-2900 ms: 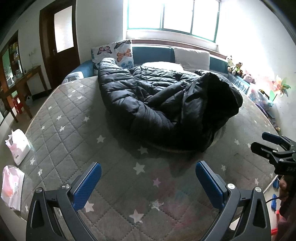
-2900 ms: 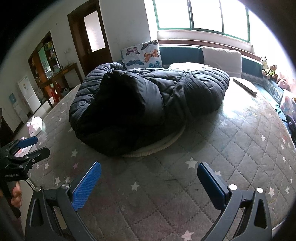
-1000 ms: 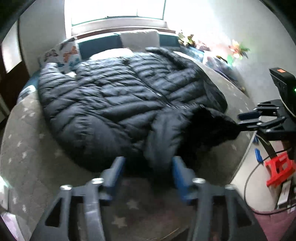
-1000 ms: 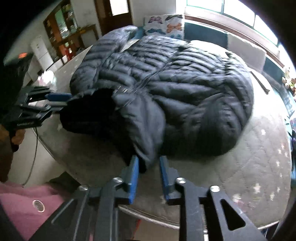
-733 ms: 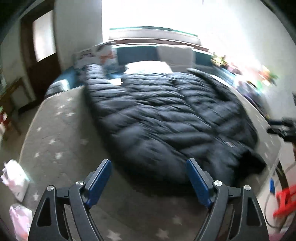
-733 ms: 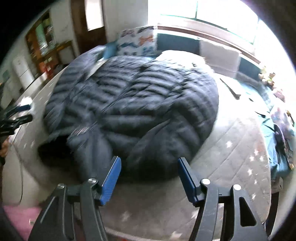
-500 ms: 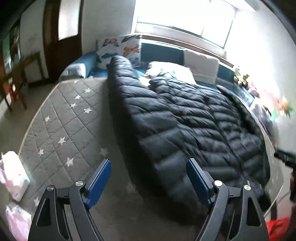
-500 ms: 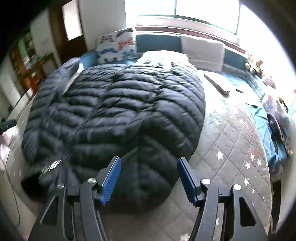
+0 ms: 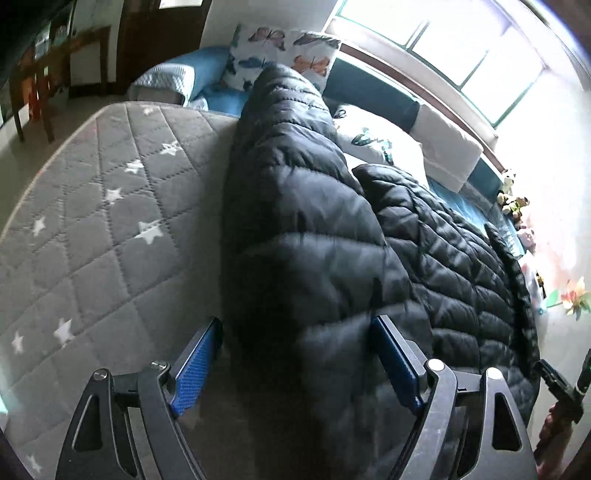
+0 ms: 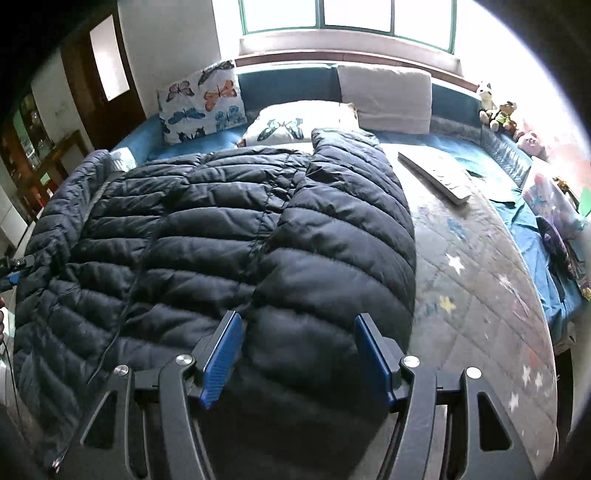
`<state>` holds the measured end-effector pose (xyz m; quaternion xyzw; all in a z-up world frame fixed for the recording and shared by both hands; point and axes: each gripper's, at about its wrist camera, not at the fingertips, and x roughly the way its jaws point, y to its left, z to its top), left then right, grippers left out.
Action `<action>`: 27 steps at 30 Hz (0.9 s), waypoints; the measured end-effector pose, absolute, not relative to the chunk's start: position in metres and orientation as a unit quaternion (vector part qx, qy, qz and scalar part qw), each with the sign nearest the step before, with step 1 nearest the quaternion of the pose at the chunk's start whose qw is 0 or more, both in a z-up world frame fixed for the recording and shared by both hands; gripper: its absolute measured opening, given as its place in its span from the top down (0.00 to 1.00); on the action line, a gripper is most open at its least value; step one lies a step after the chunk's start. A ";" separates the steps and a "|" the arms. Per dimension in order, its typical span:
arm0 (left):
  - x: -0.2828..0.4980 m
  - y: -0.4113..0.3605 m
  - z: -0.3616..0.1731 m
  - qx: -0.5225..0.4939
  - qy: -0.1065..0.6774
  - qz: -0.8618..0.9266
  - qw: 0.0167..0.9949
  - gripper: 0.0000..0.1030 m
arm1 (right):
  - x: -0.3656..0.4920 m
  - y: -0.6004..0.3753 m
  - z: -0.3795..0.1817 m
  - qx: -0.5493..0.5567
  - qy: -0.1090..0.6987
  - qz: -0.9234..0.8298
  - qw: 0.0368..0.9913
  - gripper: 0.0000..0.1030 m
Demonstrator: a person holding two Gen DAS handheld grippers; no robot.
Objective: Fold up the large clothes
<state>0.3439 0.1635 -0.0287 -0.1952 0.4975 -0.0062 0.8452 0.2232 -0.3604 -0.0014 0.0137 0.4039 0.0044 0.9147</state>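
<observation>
- Black quilted down jacket (image 10: pixel 229 236) lies spread out across the grey star-patterned quilted mattress (image 10: pixel 476 295), zip running down its middle.
- One sleeve (image 10: pixel 343 221) lies folded along the jacket's right side; in the left wrist view the other sleeve (image 9: pixel 295 192) runs along the jacket's opposite edge, toward the butterfly-print cushion (image 9: pixel 280 48).
- Left gripper (image 9: pixel 291 363): jaws set wide, having just been opening. The sleeve's padded end bulges up between the blue pads. The right-hand pad is at the fabric's edge; whether it touches cannot be told. No grip evident.
- Right gripper (image 10: pixel 297 356): jaws apart, having just been opening. It hangs over the near end of the folded sleeve, fabric showing between the blue pads; pads not pressing it.
- The other gripper's tip shows at the left edge of the right wrist view, just beside the jacket's far side.
- Head of bed: a second butterfly cushion (image 10: pixel 291 125), a plain grey pillow (image 10: pixel 384 98), blue sheet (image 10: pixel 443 146).
- A flat pale object (image 10: pixel 436 175) lies on the mattress beside the jacket, not touching it.
- Soft toys (image 10: pixel 496 110) sit at the bed's far right corner under the window (image 10: pixel 347 16).
</observation>
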 end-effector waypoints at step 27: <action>0.438 0.186 -0.057 -0.255 0.473 -0.035 0.843 0.29 | 0.320 -0.480 -0.035 0.210 0.402 0.013 0.891 0.22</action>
